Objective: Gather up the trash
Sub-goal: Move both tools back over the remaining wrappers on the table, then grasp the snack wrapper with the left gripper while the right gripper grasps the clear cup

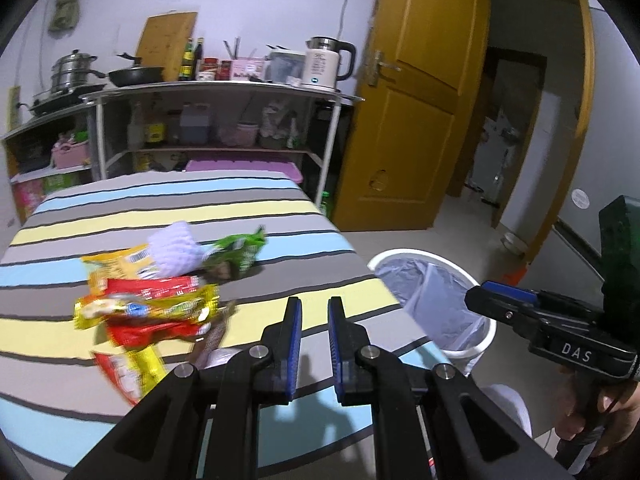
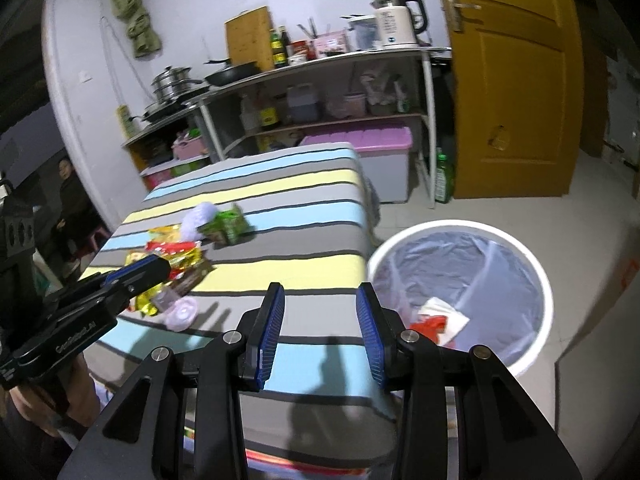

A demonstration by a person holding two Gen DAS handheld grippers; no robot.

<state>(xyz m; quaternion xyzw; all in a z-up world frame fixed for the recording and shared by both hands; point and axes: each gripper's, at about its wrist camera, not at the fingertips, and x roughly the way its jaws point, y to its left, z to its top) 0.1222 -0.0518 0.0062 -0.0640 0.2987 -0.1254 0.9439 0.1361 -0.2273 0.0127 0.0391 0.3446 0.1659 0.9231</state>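
Wrappers are heaped near the bed's left edge; both claws, left narrow, right wider, are held empty, with the bin kept beside the bed's right edge for drops.

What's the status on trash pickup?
Left tool and right tool both open, empty. Wrappers piled on striped table. Bin beside it, nothing blocking.
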